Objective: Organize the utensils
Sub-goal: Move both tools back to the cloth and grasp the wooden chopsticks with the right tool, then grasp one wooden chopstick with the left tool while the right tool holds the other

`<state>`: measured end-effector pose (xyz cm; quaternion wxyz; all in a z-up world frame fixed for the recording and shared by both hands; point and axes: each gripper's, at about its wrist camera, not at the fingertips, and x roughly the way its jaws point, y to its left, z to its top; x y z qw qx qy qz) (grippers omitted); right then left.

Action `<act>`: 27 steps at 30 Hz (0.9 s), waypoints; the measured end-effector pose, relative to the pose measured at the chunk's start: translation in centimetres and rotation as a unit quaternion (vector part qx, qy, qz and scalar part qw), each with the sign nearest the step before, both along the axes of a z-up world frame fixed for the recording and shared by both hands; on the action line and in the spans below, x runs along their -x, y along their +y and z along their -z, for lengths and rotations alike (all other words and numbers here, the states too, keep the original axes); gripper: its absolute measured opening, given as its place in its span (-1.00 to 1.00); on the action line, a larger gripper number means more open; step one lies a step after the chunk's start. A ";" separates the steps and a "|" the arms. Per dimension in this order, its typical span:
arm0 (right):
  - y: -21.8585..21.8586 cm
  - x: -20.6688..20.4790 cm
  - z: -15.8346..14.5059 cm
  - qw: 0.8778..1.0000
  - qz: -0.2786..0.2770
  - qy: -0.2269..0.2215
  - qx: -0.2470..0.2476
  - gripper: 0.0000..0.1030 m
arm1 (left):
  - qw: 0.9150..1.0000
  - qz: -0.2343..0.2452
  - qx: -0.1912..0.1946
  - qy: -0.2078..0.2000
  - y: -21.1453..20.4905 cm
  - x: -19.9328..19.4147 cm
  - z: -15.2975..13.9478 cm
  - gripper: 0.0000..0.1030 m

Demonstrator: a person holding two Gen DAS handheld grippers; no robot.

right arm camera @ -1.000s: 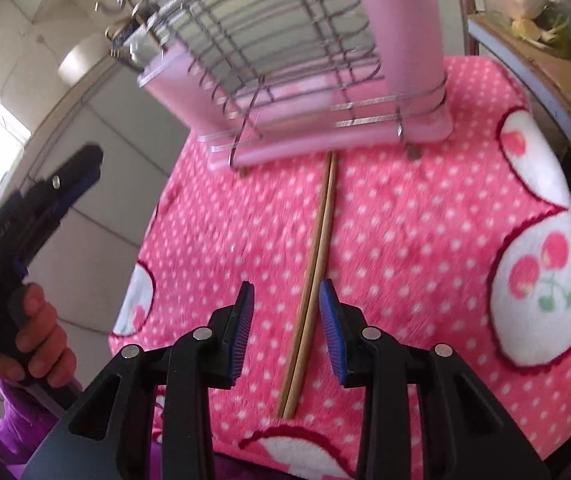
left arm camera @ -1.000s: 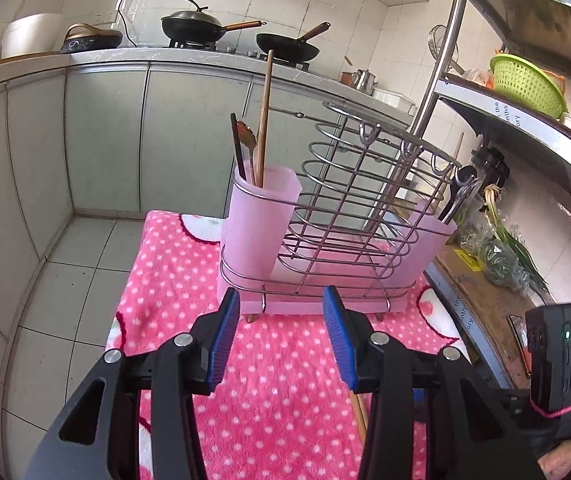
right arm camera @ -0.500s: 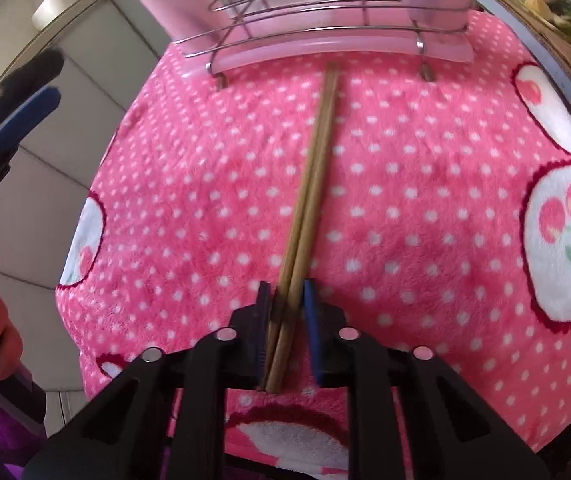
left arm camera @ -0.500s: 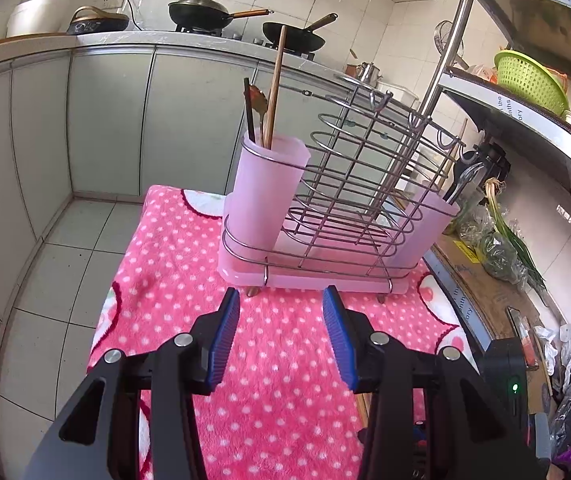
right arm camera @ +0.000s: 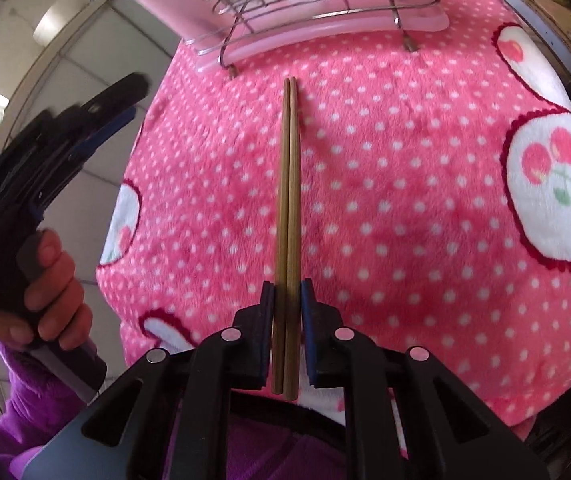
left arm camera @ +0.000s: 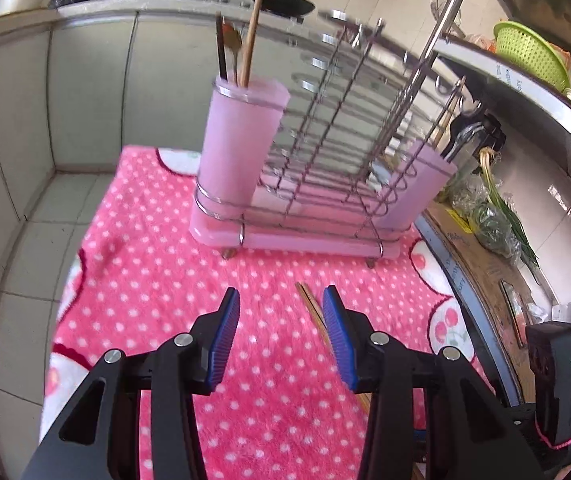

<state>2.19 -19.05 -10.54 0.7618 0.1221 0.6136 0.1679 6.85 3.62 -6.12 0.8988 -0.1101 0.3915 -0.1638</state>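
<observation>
Frosted pink cup point(left arm camera: 241, 148) holding upright utensils; right gripper point(right arm camera: 287, 292) clamps wooden chopsticks point(right arm camera: 288, 184) — left gripper point(left arm camera: 281, 320) gapes empty.

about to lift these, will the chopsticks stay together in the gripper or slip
The chopsticks look thin, stiff and probably light. The right gripper pinches them near one end, so the long free end may droop or scissor apart. Smooth wood could slip.

We see the rack point(left arm camera: 309, 184) in the upper centre of the frame, standing on the cloth point(left arm camera: 157, 280); the chopsticks point(right arm camera: 288, 208) lie below it, the shelf point(left arm camera: 525, 80) at right.
</observation>
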 end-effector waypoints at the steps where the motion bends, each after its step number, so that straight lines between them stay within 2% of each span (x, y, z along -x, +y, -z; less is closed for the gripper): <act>1: 0.4 0.2 0.2 1.000 -0.006 0.003 -0.001 -0.72 | 1.000 0.005 0.006 0.013 0.0 -0.3 0.5 -0.18; 3: 0.6 0.4 0.0 1.000 -0.015 -0.001 -0.008 -0.69 | 0.999 0.008 0.019 0.043 0.0 -0.9 1.4 -0.22; 6: -0.2 -0.2 -1.5 0.999 -0.005 -0.035 -0.015 -0.66 | 0.997 0.005 0.030 0.072 0.3 -1.6 2.4 -0.27; 9: -0.6 -2.2 -2.6 0.997 -0.004 -0.072 -0.016 -0.66 | 0.997 -0.001 0.024 0.073 0.7 -1.6 2.6 -0.27; 11: 0.0 -4.1 -2.3 0.996 -0.007 -0.085 0.001 -0.66 | 0.997 -0.002 0.018 0.071 0.8 -1.6 2.6 -0.27; 16: 1.4 -8.2 -0.4 0.998 -0.018 -0.063 0.009 -0.67 | 0.997 0.002 0.013 0.075 1.0 -1.7 2.4 -0.27; 23: 2.7 -10.7 2.1 0.999 -0.013 -0.042 0.032 -0.68 | 0.996 0.010 0.006 0.088 0.7 -2.6 2.8 -0.27; 24: 2.6 -10.9 2.2 0.998 -0.008 -0.044 0.037 -0.78 | 0.996 0.012 0.003 0.092 0.5 -2.8 2.9 -0.27; 27: 1.4 -10.8 2.3 0.999 0.012 -0.046 0.021 -0.88 | 0.994 0.025 -0.005 0.108 -0.3 -3.1 3.2 -0.31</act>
